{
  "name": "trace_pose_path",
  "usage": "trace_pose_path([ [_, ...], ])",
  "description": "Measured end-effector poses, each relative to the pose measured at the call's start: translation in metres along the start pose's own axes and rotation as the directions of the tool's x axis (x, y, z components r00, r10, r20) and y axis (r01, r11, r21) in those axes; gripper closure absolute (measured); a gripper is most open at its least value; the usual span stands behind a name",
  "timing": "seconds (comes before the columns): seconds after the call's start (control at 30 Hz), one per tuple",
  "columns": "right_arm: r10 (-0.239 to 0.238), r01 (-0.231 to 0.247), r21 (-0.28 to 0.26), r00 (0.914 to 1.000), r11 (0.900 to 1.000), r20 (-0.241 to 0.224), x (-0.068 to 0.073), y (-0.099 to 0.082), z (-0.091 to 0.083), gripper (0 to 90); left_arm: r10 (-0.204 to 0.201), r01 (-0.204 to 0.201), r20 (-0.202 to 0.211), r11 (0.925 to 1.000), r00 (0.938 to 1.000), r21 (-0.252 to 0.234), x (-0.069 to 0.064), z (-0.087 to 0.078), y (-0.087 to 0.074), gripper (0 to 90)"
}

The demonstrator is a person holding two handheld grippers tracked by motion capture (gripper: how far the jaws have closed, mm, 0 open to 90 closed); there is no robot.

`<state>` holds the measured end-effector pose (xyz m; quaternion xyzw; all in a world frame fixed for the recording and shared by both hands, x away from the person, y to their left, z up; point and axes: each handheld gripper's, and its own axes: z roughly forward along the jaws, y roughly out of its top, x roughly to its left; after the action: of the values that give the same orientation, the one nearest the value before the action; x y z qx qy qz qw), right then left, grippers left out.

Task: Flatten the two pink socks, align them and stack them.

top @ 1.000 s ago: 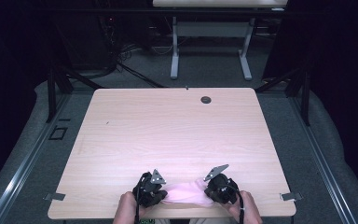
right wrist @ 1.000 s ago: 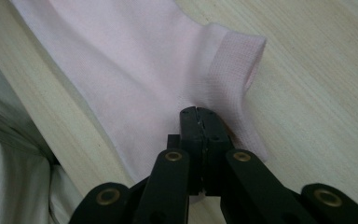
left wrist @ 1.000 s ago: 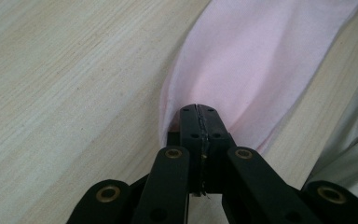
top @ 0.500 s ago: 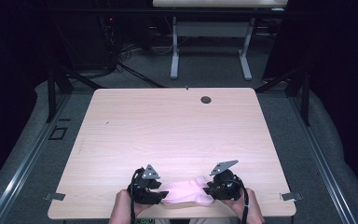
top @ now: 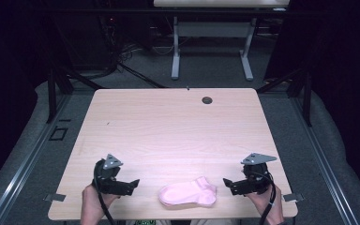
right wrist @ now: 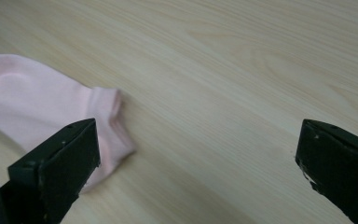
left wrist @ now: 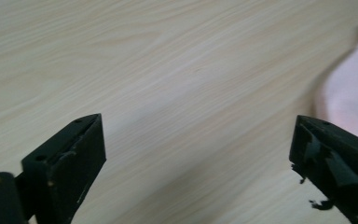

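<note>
A pink sock (top: pixel 188 192) lies flat near the table's front edge, between my two grippers. My left gripper (top: pixel 132 185) sits to the sock's left, apart from it; its jaws have just been opening and stand wide with nothing between them. In the left gripper view (left wrist: pixel 198 154) the sock (left wrist: pixel 349 93) shows at the right edge. My right gripper (top: pixel 228 185) sits to the sock's right; its jaws have also just been opening and hold nothing. The right gripper view (right wrist: pixel 198 158) has the sock's cuff (right wrist: pixel 37 107) at the left, beside one jaw.
The light wooden table (top: pixel 168 126) has a small dark round grommet (top: pixel 207 100) near its far edge. Metal brackets stick out at the front corners. Beyond the table are grey floor, cables and another table's legs (top: pixel 175 51).
Both grippers have let go of the sock and opened. The left one moved left and the right one moved right, away from the sock, which now lies flat on the table.
</note>
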<state>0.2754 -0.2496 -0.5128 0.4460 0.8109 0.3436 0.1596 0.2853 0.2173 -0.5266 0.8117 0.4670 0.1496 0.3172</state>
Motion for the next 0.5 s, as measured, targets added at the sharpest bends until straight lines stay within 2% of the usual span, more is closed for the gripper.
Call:
trace_pose_path([
  [0.13,0.047,-0.047,-0.003,0.996,0.9989,0.076,-0.022,-0.013,0.001,0.0,-0.077,0.078,-0.067,0.9968,0.9947,0.016,0.03,0.009,-0.018,0.1],
  [0.23,0.084,-0.087,0.019,0.9899,0.996,0.114,-0.039,-0.023,0.007,0.0,-0.103,0.106,-0.106,0.994,0.9891,0.027,0.046,0.016,-0.029,0.0],
  [0.3,0.112,-0.117,0.022,0.9834,0.9929,0.143,-0.05,-0.031,0.013,0.0,-0.118,0.123,-0.131,0.9921,0.9843,0.027,0.052,0.022,-0.035,0.0],
  [0.37,0.132,-0.14,0.035,0.9778,0.9896,0.162,-0.06,-0.039,0.02,0.0,-0.133,0.138,-0.138,0.9902,0.9814,0.022,0.056,0.026,-0.039,0.0],
  [0.5,0.142,-0.156,0.055,0.9691,0.9863,0.202,-0.07,-0.051,0.032,0.0,-0.124,0.125,-0.156,0.9921,0.9799,0.0,0.06,0.034,-0.046,0.0],
])
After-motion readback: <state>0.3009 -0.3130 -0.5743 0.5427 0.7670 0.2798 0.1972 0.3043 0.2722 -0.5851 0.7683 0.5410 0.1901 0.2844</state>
